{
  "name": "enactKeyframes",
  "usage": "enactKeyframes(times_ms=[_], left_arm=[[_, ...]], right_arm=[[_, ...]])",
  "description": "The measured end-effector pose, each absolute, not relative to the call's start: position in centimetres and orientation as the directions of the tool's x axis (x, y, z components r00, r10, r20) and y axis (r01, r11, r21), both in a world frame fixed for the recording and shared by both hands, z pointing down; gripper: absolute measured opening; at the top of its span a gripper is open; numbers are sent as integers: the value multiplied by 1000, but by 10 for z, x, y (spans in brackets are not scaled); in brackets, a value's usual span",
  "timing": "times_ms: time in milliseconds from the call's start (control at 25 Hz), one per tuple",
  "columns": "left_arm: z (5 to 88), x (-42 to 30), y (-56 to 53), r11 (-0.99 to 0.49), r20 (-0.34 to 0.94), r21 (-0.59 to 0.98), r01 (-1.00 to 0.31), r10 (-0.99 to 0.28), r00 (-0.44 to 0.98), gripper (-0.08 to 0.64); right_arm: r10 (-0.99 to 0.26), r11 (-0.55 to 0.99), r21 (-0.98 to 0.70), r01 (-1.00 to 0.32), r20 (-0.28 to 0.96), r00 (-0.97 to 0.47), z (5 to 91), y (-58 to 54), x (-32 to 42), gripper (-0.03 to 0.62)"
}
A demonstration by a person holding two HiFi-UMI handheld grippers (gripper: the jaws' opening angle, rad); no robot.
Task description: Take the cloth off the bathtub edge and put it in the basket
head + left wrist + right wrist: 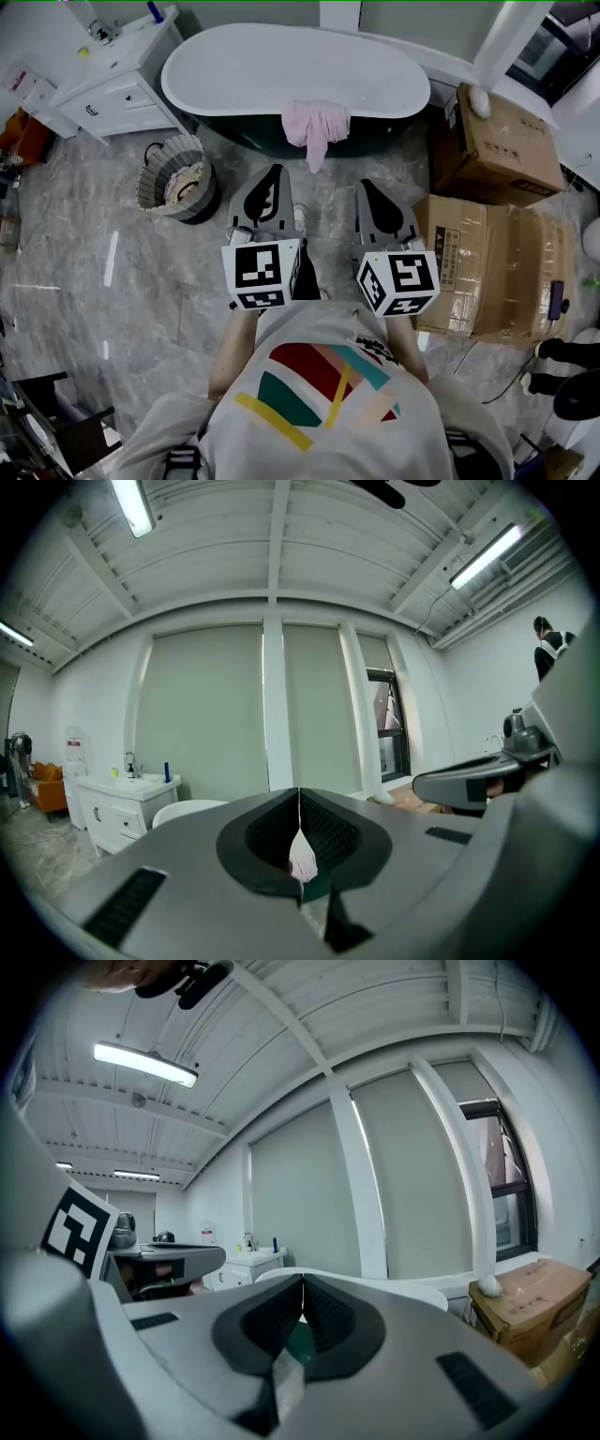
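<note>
A white vanity (117, 80) stands at the upper left of the head view, with a faucet (101, 31) and a blue bottle (155, 12) on its top. Just left of it lies something orange (23, 136). The floor (94, 262) is grey marble-patterned tile. At the right a closed cardboard box (502, 145) sits against a white pillar (511, 37), with a white lump (480, 100) on its near corner. A lower, wider box (497, 272) lies in front of it, and a black cable (506, 380) trails on the floor beside that. Pale blinds (202, 714) cover most of the far wall beside a dark-framed window (392, 728). Tube lights (134, 505) run along the white beamed ceiling.
</note>
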State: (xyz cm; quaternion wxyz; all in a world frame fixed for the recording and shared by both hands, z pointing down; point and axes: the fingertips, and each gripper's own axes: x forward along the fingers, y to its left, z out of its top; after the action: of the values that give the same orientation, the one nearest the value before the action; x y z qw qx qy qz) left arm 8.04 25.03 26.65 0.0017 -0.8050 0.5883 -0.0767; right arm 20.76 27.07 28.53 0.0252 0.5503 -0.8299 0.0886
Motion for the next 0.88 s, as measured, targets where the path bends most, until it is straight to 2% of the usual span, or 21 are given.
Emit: enactKeyframes(times_ms=[320, 880], left_arm=[[259, 76, 220, -326, 101, -60, -944, -942, 319, 18], [292, 62, 145, -321, 134, -30, -947, -940, 315, 18]], right_arm=[[-928, 331, -125, -935, 137, -347, 285, 251, 216, 12], [-913, 342, -99, -934, 200, -355, 315, 178, 204, 12]])
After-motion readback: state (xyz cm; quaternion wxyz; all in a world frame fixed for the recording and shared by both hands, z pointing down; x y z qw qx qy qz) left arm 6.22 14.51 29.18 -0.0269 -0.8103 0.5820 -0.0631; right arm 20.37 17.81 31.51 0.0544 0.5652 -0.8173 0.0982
